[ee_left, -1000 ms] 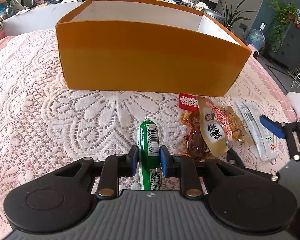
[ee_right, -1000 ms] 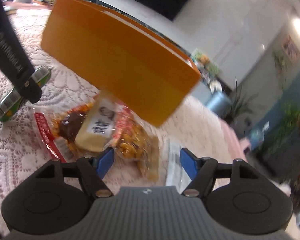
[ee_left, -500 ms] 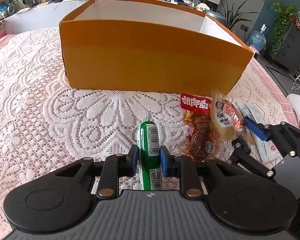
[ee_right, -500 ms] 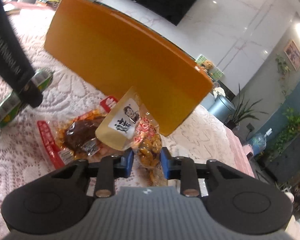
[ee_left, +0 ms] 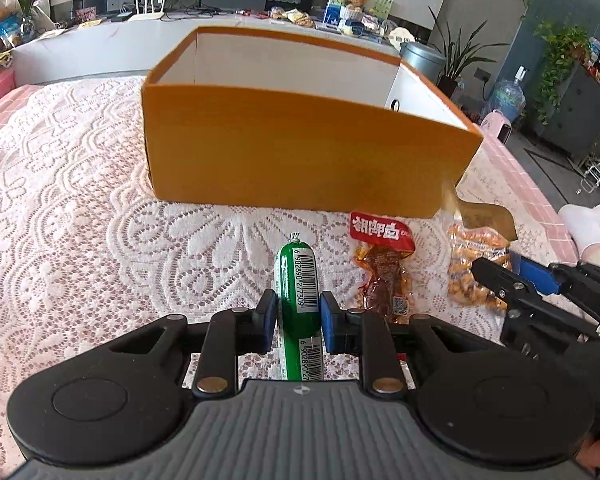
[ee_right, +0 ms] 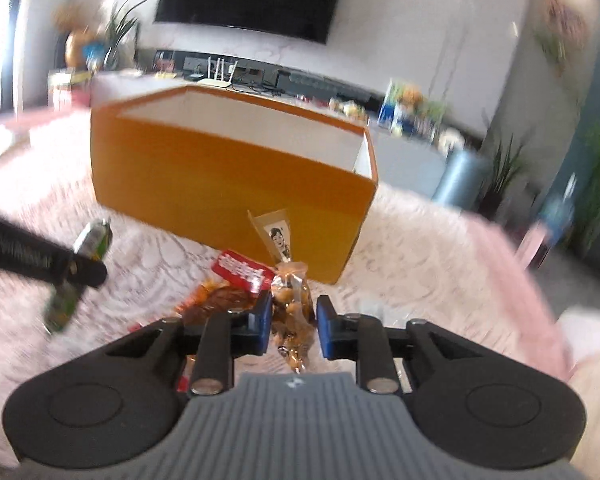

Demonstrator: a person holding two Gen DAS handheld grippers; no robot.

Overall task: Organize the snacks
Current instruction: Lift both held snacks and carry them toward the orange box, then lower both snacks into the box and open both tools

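The right gripper (ee_right: 293, 327), its fingers having just closed on the peanut packet (ee_right: 291, 300), lifts it off the lace-covered counter (ee_left: 80, 220); the left gripper (ee_left: 299, 322) clamps the green sausage (ee_left: 299, 284). The orange box (ee_left: 292, 152) waits at 12 o'clock.

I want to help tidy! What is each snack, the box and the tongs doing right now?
Left tongs: shut on green sausage.
Right tongs: shut on peanut pack.
Red-label meat pack: lying on the lace cloth, untouched.
Orange box: open-topped, upright.
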